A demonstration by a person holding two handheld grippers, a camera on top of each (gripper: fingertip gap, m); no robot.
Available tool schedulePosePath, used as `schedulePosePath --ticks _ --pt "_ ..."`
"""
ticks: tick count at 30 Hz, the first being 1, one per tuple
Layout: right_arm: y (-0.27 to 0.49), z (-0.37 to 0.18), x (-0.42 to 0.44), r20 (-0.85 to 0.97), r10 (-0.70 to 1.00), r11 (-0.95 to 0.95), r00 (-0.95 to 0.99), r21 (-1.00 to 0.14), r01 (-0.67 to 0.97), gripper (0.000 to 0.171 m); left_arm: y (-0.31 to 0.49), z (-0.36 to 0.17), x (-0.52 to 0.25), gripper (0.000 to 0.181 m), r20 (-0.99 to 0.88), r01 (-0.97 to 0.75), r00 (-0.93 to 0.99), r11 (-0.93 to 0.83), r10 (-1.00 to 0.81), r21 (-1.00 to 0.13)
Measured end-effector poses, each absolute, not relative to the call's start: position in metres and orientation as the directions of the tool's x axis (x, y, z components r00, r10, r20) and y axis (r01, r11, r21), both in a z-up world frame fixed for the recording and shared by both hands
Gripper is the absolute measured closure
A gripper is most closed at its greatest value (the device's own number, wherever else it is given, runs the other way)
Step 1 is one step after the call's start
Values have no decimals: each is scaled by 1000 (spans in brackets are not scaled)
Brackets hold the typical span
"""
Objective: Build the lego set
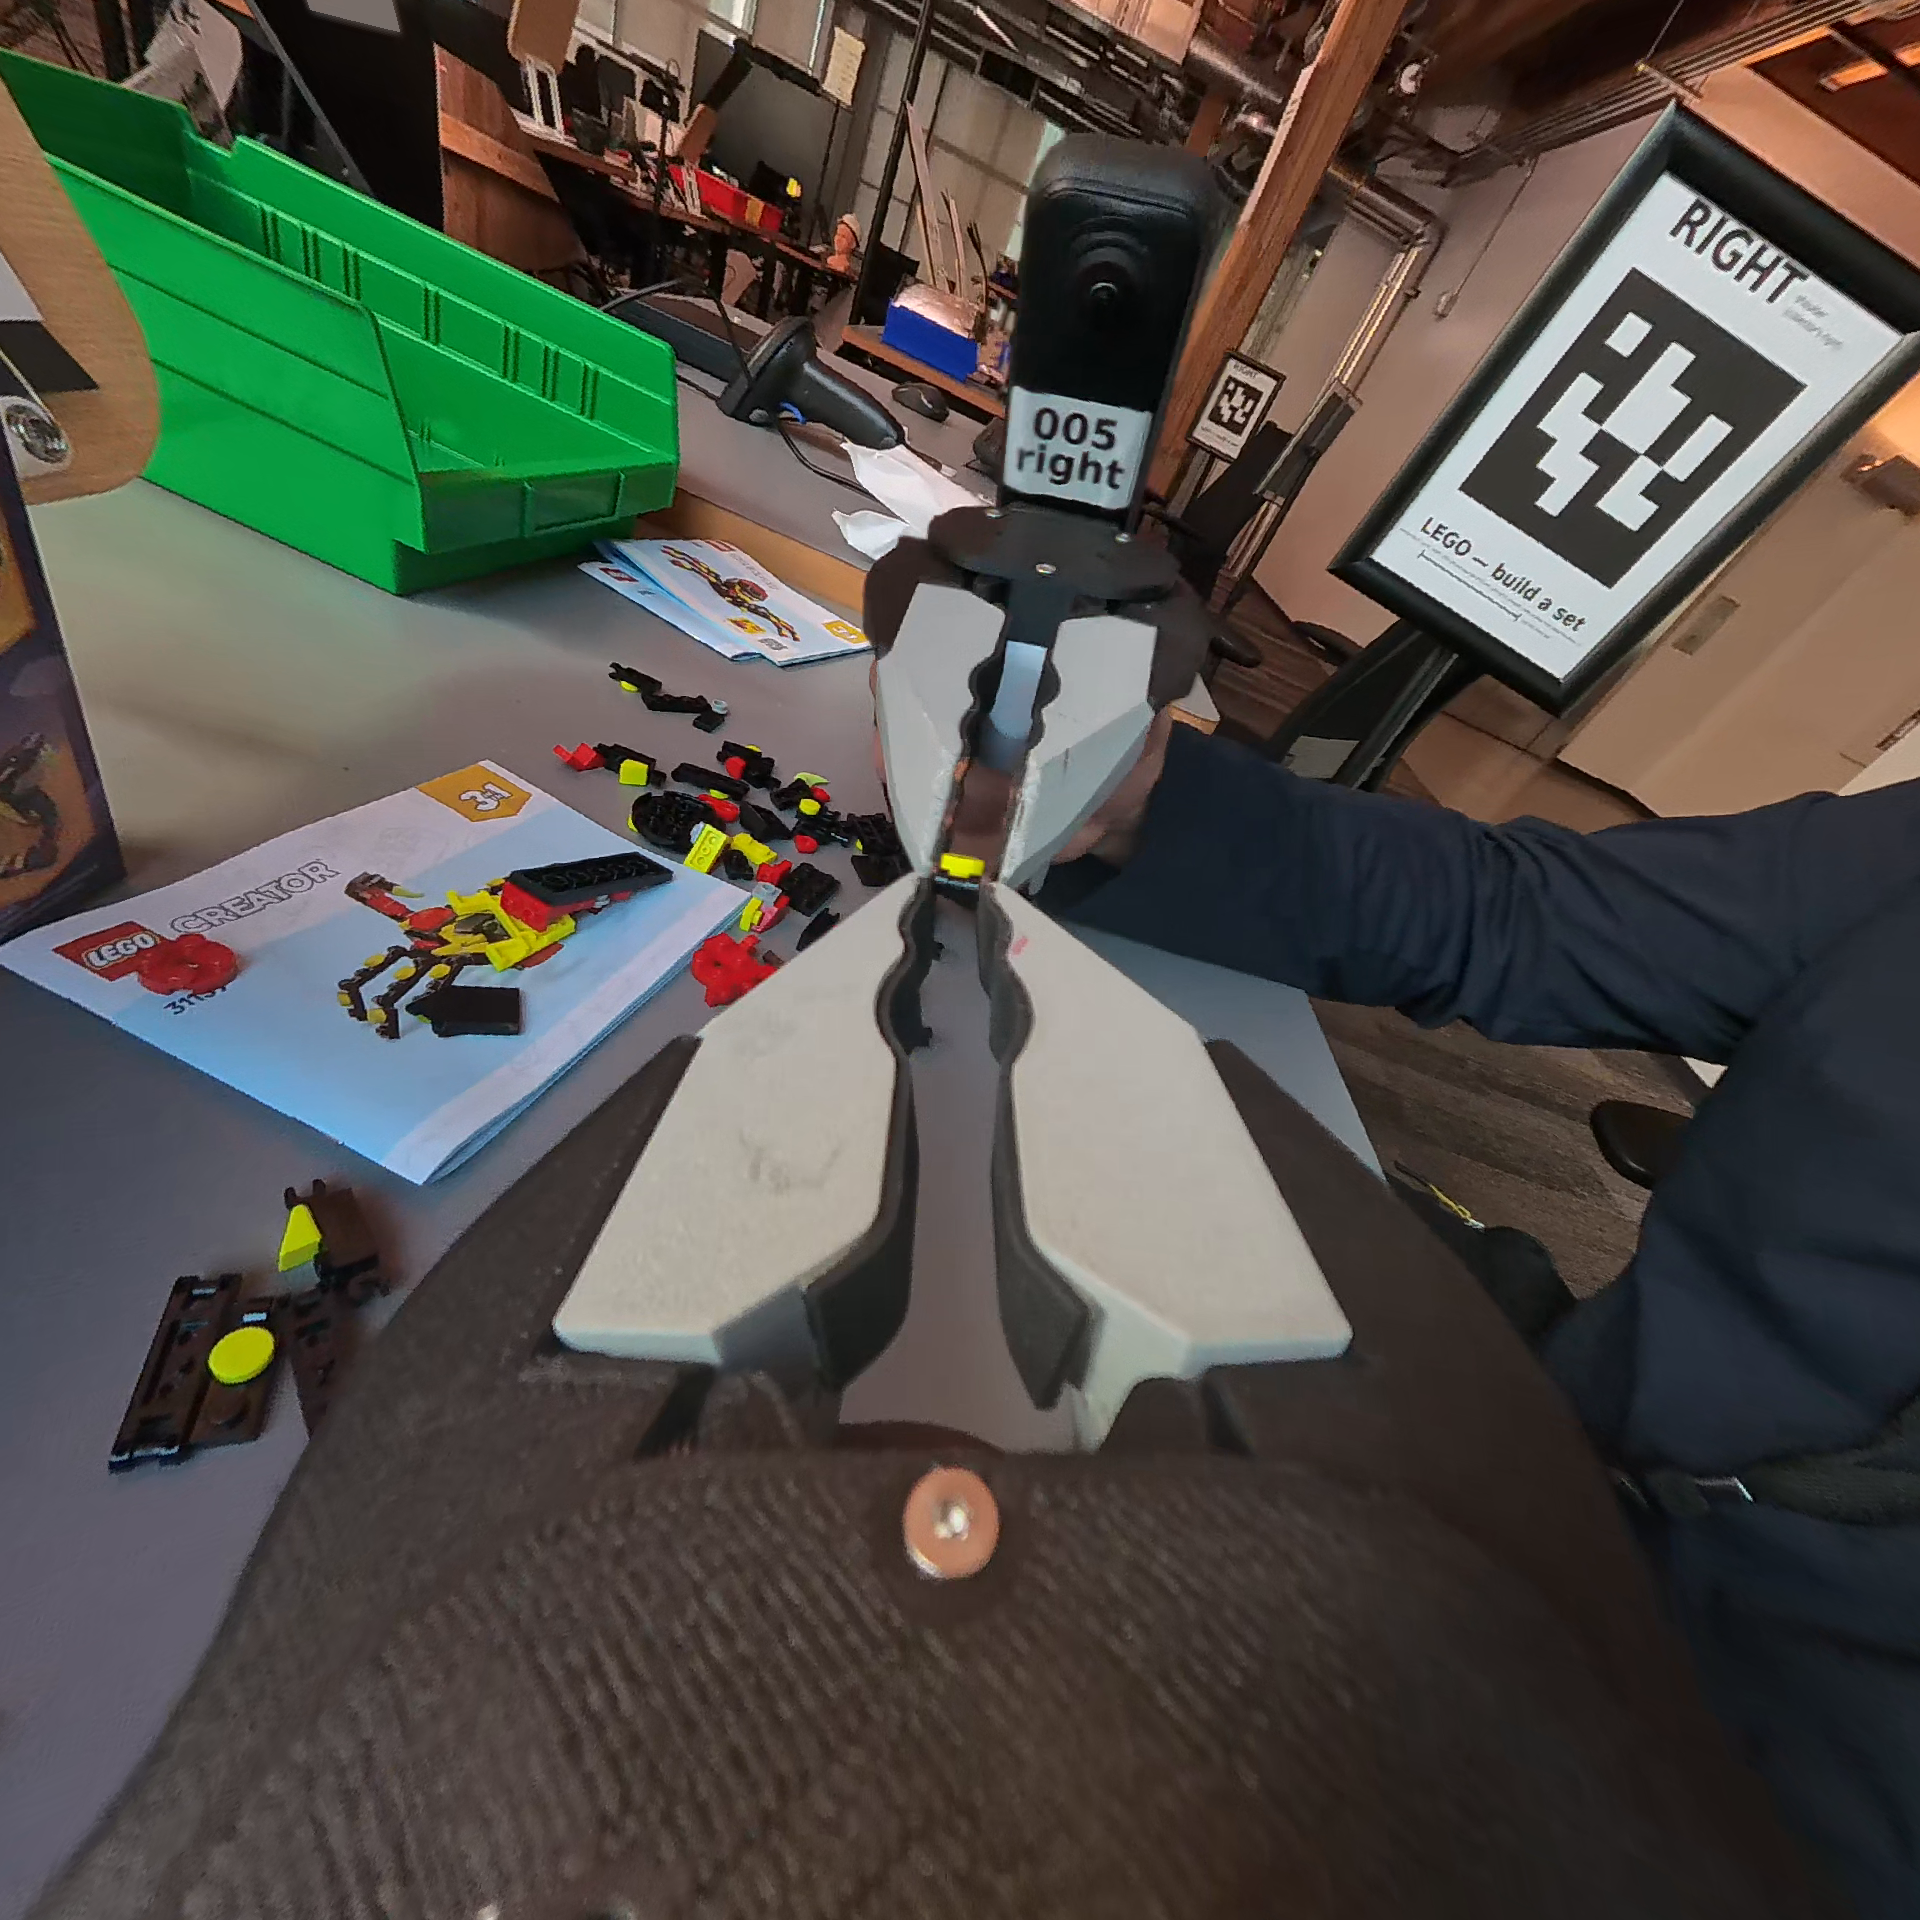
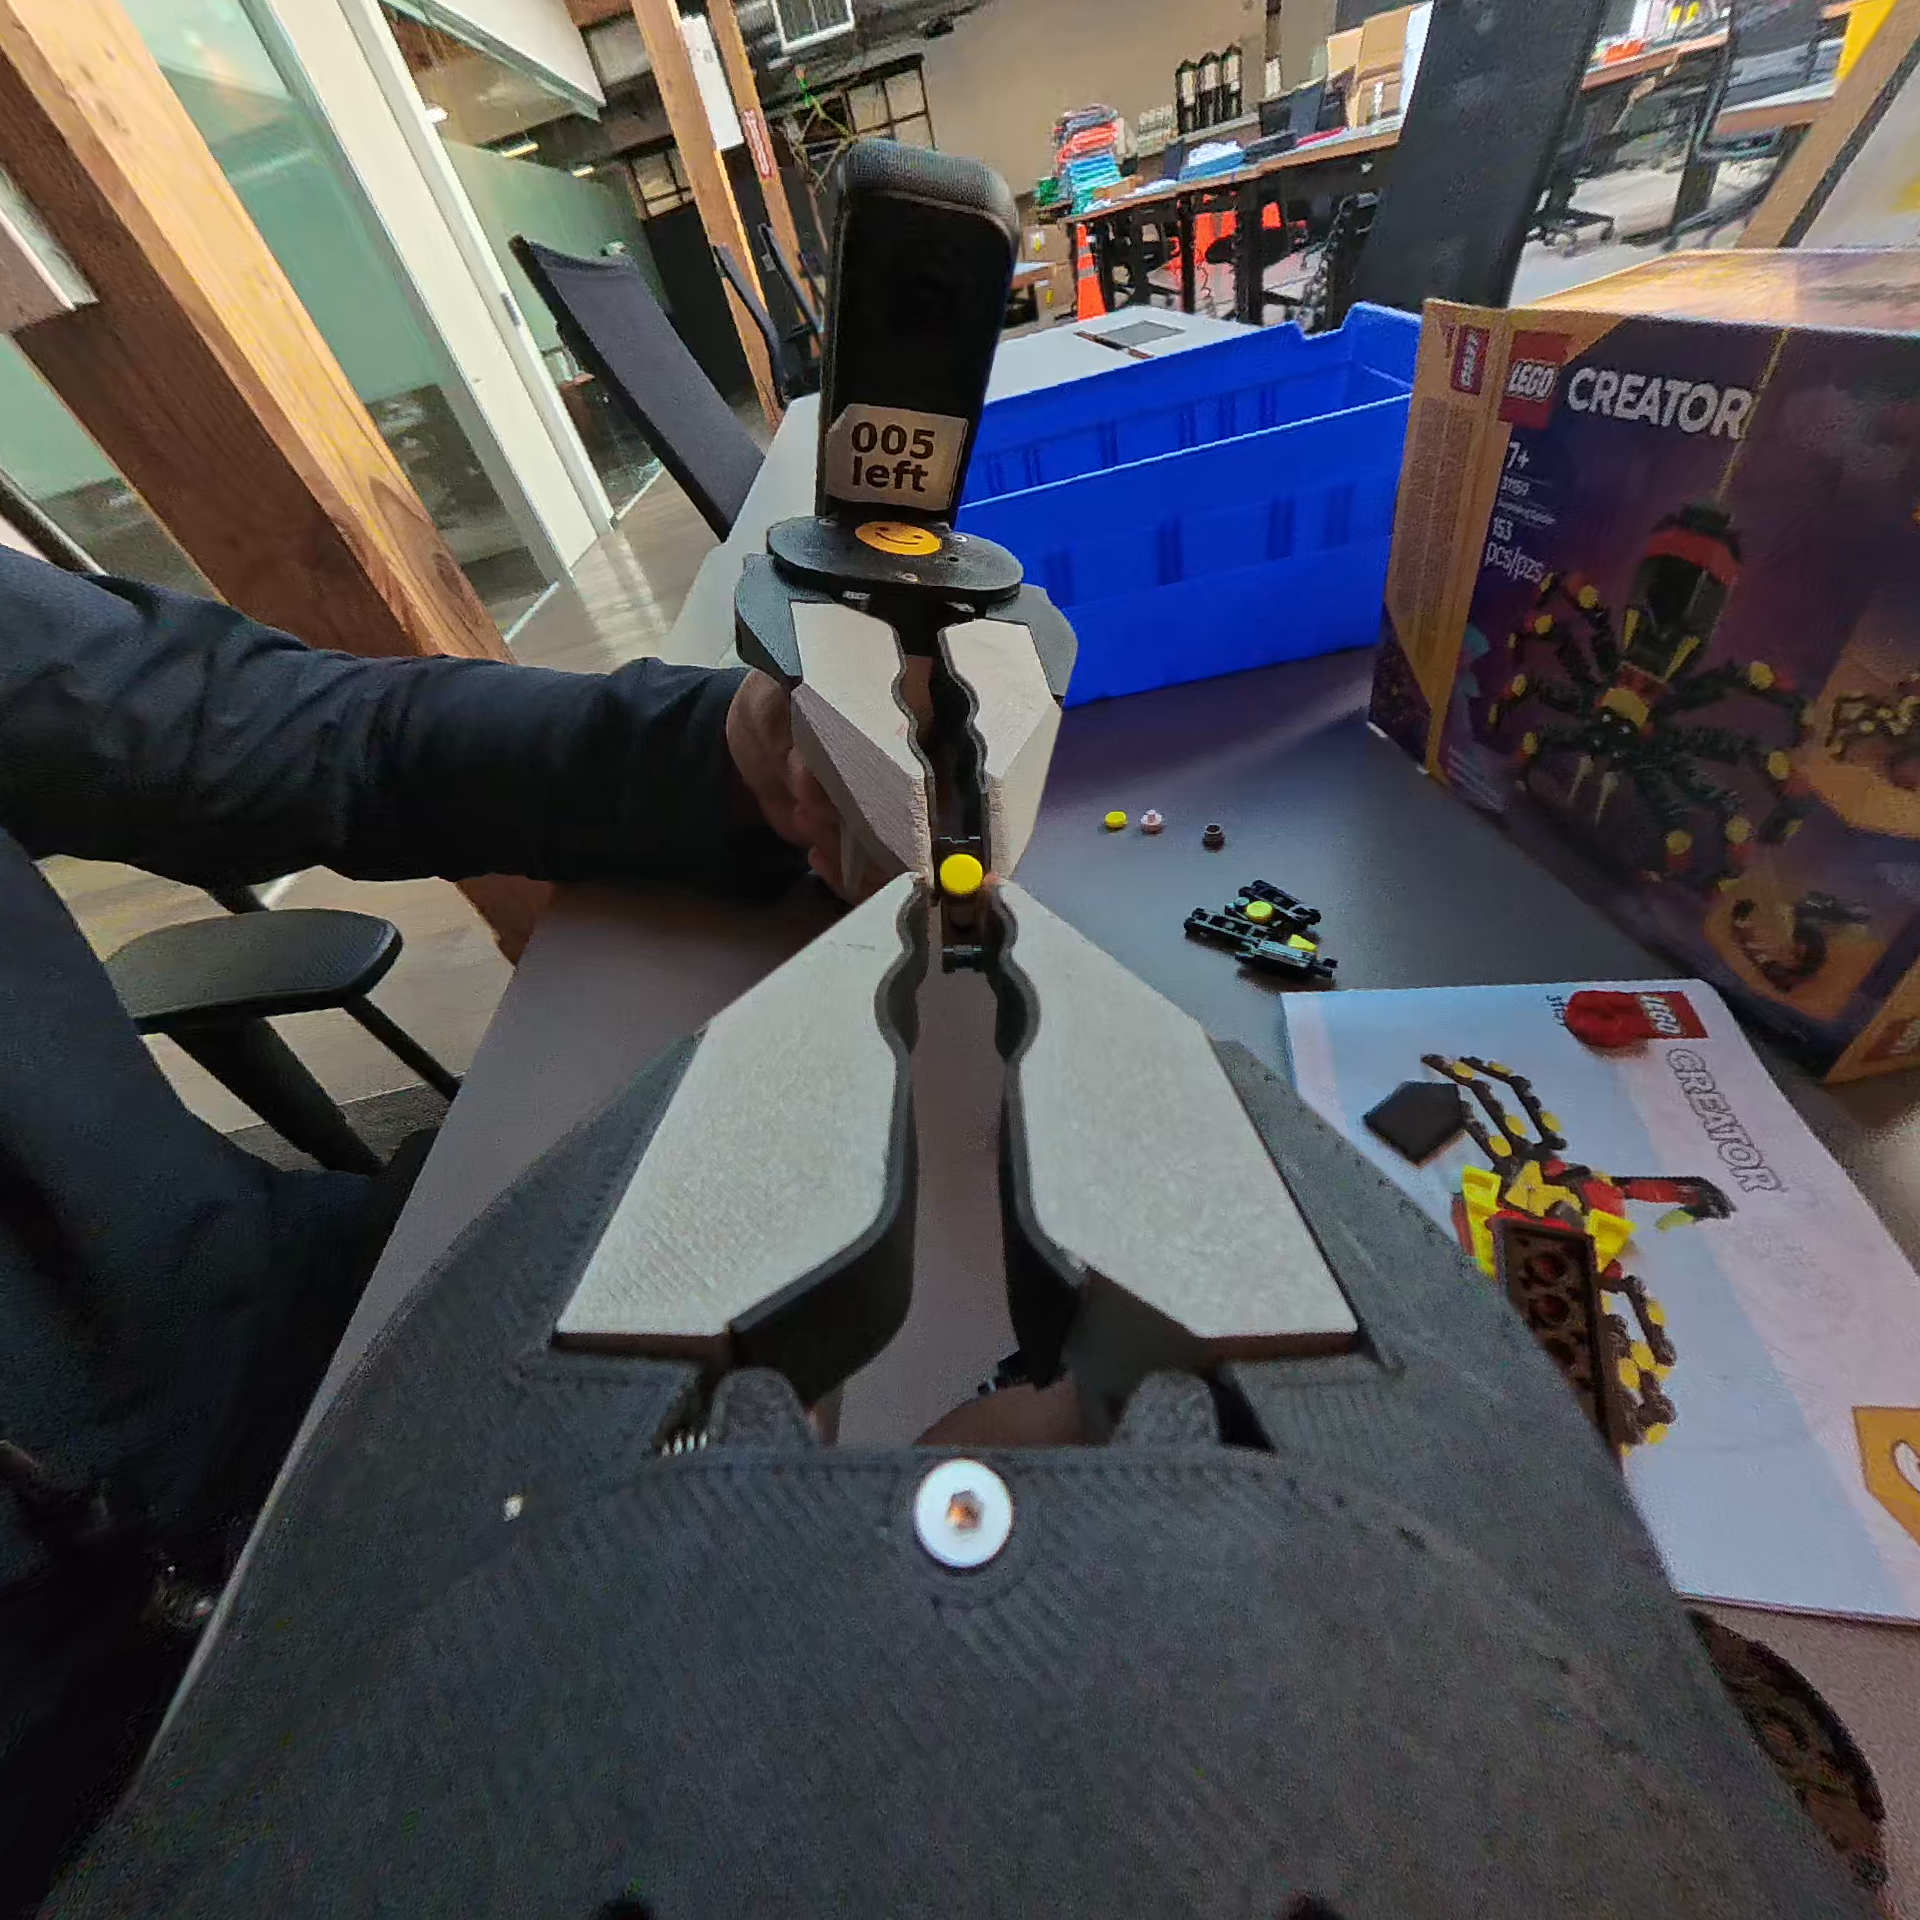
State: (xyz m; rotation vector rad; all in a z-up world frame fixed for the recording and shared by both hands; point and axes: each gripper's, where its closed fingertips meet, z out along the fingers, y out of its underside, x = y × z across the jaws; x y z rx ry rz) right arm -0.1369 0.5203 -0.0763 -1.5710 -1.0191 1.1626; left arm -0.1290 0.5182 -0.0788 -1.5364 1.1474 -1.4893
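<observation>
My two grippers meet tip to tip above the table's edge. My left gripper (image 1: 951,894) is shut on a small black lego piece (image 2: 958,826). My right gripper (image 2: 961,899) is shut on another black piece (image 2: 961,940). A yellow round tile (image 2: 959,873) sits where the two pieces meet; it also shows in the left wrist view (image 1: 958,864). The right gripper (image 1: 977,857) faces me in the left wrist view, and the left gripper (image 2: 956,857) faces me in the right wrist view. Whether the two black pieces are joined is hidden by the fingertips.
A pile of loose black, red and yellow pieces (image 1: 748,821) lies beyond an instruction booklet (image 1: 395,966). Dark brown part-builds (image 1: 239,1340) lie at the near left. A green bin (image 1: 364,343), a blue bin (image 2: 1195,499) and the set's box (image 2: 1662,623) stand around. My left and right fingertips are right by each other.
</observation>
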Motion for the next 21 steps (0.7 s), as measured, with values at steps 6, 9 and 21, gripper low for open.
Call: schedulePosePath --ticks 6,9,21 --pt "519 -76 -137 -240 948 -265 207 -959 98 167 516 -78 -129 177 407 -119 -83 -397 -910 -910" --pt "520 -75 -137 -252 946 -275 205 -957 91 168 517 -77 -129 177 405 -114 -76 -395 -911 -911" --pt "518 -75 -137 -274 943 -293 187 -953 80 168 516 -75 -130 177 427 -102 -98 -418 -899 -903"
